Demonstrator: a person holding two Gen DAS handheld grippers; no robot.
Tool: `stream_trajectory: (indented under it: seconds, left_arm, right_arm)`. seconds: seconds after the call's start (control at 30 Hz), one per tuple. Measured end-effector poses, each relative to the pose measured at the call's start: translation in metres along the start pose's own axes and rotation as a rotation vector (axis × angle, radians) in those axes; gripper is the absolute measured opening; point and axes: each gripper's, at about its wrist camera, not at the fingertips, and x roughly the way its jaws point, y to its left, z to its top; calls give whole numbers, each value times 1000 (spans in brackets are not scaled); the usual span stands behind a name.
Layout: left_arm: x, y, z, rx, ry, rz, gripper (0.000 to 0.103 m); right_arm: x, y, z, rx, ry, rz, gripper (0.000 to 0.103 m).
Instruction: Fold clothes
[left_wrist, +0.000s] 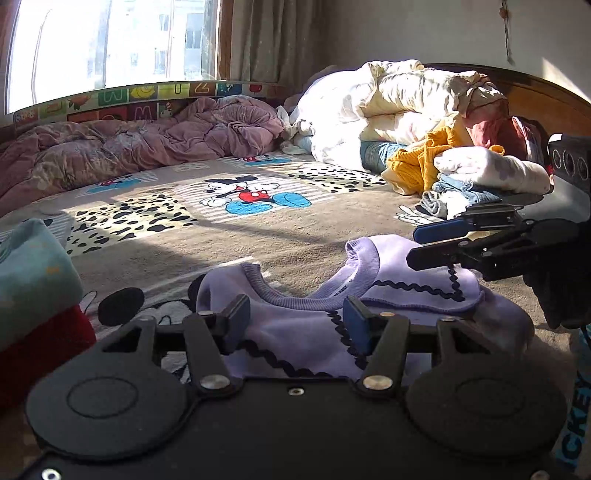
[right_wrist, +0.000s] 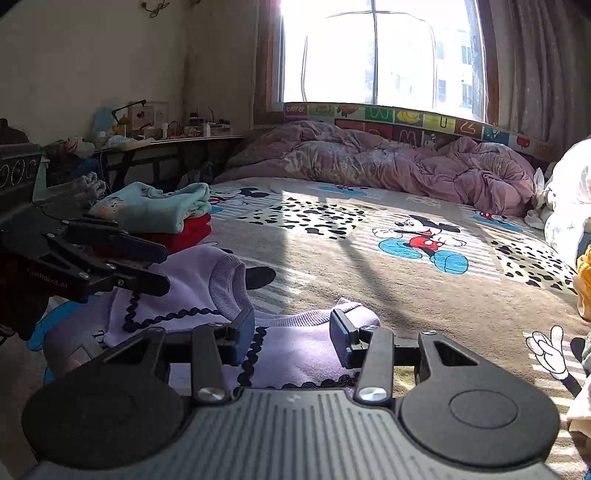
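On a bed covered with a cartoon-mouse blanket (left_wrist: 295, 236), a lilac sweatshirt (left_wrist: 295, 332) trimmed with black wavy braid lies partly folded, its ribbed collar turned toward the window. The left gripper (left_wrist: 295, 325) hovers low over the garment near the collar, its blue-padded jaws spread apart with cloth visible between them but not pinched. The right gripper (right_wrist: 291, 336) sits just beside it over the same sweatshirt (right_wrist: 295, 354), jaws likewise released and parted; seen side-on from the left wrist camera, its two fingers stand apart above a folded-over flap. To the person's left, a folded teal garment (right_wrist: 155, 206) rests on top of a folded red one (right_wrist: 188, 236), near the sweatshirt's edge. To the right, a heap of unfolded clothes (left_wrist: 469, 173), including a mustard knit and a white fleece piece, lies against a bundled cream duvet (left_wrist: 388, 110). A crumpled pink quilt (right_wrist: 388, 166) runs along the far side beneath a sunlit window (right_wrist: 376, 51).
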Motion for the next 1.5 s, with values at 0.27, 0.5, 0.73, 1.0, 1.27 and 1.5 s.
stream_trajectory:
  seconds: [0.27, 0.5, 0.73, 1.0, 1.27, 1.5]
  left_arm:
    - [17, 2, -11, -44, 59, -8, 57]
    - [4, 22, 25, -104, -30, 16, 57]
    - [25, 12, -6, -49, 103, 32, 58]
    - [-39, 24, 1, -456, -20, -6, 67]
    - [-31, 47, -44, -932, 64, -118, 75]
    - [-23, 38, -44, -917, 85, -158, 74]
  right_arm:
    - [25, -9, -11, 49, 64, 24, 48]
    - [15, -6, -8, 19, 25, 25, 51]
    - [32, -9, -27, 51, 73, 23, 52]
    - [-34, -18, -28, 262, 12, -6, 76]
    - [-31, -65, -93, 871, 75, 146, 78]
    - [8, -51, -81, 823, 129, 198, 78]
